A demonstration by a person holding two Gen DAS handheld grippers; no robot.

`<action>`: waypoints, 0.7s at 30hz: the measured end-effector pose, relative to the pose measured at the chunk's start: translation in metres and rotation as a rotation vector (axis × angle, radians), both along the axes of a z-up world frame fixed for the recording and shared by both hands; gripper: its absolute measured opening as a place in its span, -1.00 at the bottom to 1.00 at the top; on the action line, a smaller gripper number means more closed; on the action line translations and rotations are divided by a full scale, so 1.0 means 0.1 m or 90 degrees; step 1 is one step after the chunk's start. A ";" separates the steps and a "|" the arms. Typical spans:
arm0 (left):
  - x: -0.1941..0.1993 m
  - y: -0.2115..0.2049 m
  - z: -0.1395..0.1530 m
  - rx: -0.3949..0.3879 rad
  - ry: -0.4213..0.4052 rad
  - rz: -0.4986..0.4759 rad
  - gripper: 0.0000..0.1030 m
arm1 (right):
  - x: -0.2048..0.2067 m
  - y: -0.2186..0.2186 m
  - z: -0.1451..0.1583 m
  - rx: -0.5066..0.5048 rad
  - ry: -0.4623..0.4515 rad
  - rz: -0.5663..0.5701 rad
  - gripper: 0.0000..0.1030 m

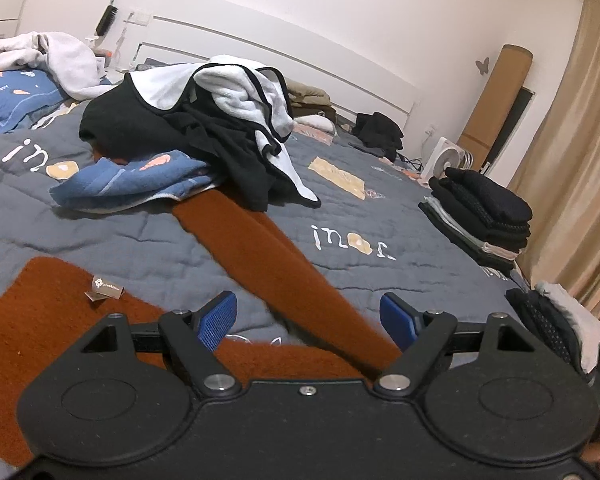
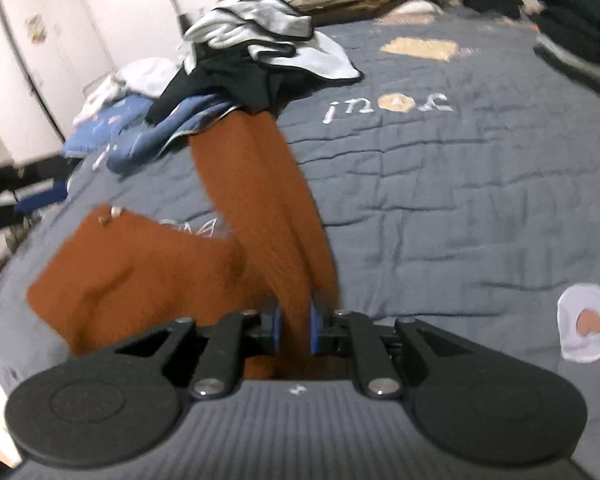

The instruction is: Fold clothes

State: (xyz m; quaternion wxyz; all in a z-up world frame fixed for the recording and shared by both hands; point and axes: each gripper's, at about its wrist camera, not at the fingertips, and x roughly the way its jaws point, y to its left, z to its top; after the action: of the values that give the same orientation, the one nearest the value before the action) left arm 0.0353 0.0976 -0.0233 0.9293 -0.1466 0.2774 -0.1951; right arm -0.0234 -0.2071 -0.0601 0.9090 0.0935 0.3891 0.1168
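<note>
A rust-brown fuzzy garment lies on the grey quilted bed cover, with a small paper tag on it. One long strip of it is stretched taut from under the clothes pile toward me. My left gripper is open, its blue pads wide apart just above the cloth, the strip passing by the right pad. In the right wrist view my right gripper is shut on the near end of the brown strip, which rises from the bed.
A heap of black and white clothes sits mid-bed on a folded blue blanket, lying over the strip's far end. A stack of folded dark clothes stands at the right edge. More garments lie near the headboard; curtains hang right.
</note>
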 end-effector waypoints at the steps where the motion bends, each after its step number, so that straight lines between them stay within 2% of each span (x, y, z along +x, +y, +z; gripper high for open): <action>1: -0.01 0.01 0.00 0.000 0.000 0.000 0.51 | -0.02 0.01 0.06 0.003 -0.012 0.002 -0.73; 4: -0.01 0.06 0.03 -0.007 -0.004 0.004 0.53 | -0.04 0.03 0.28 0.007 -0.051 0.005 -0.53; 6: 0.01 0.11 0.05 -0.020 -0.003 0.013 0.54 | 0.00 0.12 0.42 -0.014 -0.081 0.017 -0.24; 10: 0.02 0.15 0.05 -0.033 0.001 0.019 0.54 | 0.39 0.39 0.55 -0.069 -0.114 0.057 -0.06; 15: 0.03 0.19 0.05 -0.035 0.002 0.014 0.55 | 1.11 0.71 0.41 -0.120 -0.105 0.081 0.16; 21: 0.04 0.23 0.05 -0.036 0.002 0.009 0.60 | 1.66 0.90 0.11 -0.132 -0.073 0.097 0.23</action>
State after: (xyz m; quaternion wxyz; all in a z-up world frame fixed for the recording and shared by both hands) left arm 0.0389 0.1203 -0.0184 0.9256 -0.1755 0.2722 -0.1960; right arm 0.1425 -0.1170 -0.0494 0.9229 -0.0373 0.3525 0.1500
